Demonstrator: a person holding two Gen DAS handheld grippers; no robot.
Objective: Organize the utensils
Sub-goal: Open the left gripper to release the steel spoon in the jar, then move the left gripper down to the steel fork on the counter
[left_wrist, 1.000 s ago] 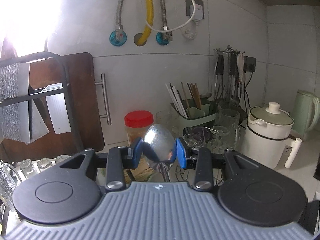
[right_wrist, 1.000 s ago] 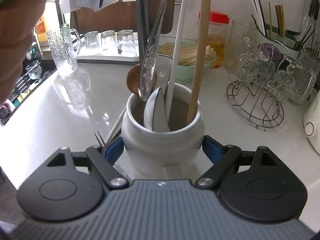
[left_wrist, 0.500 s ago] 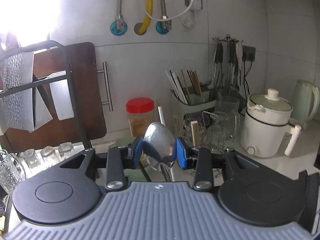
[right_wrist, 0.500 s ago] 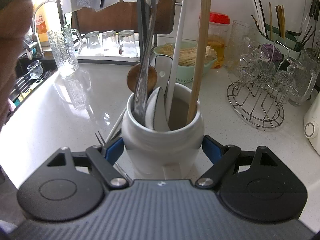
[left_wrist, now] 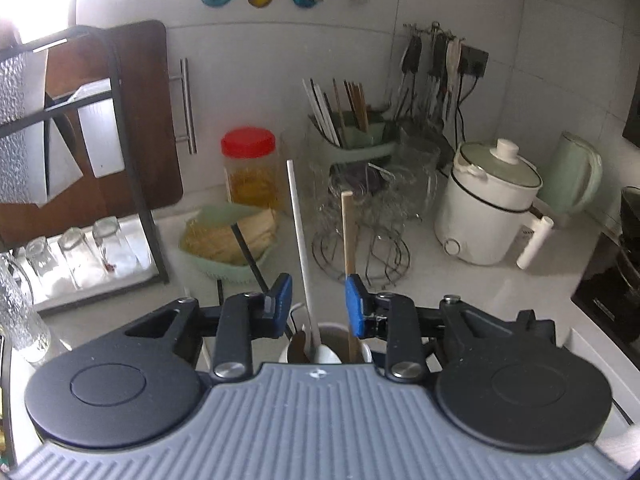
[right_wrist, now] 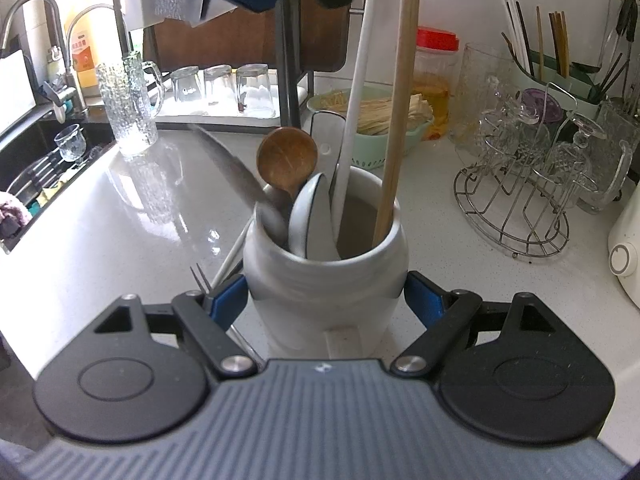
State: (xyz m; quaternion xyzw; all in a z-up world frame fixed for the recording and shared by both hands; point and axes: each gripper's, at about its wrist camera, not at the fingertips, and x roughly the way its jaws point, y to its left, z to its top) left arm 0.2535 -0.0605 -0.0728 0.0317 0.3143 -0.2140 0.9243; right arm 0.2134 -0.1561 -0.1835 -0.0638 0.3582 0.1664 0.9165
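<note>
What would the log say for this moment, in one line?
left gripper: jaws closing, nothing between them | right gripper: shut on white jar | metal spoon: leaning in white jar, blurred

The walls point(left_wrist: 248, 80) are clad in large pale grey tiles, with a black socket point(left_wrist: 474, 62) near the corner. Strong daylight enters at the upper left. The glossy white worktop point(right_wrist: 132, 216) ends at a dark sink point(right_wrist: 44, 160) on its left edge.
</note>
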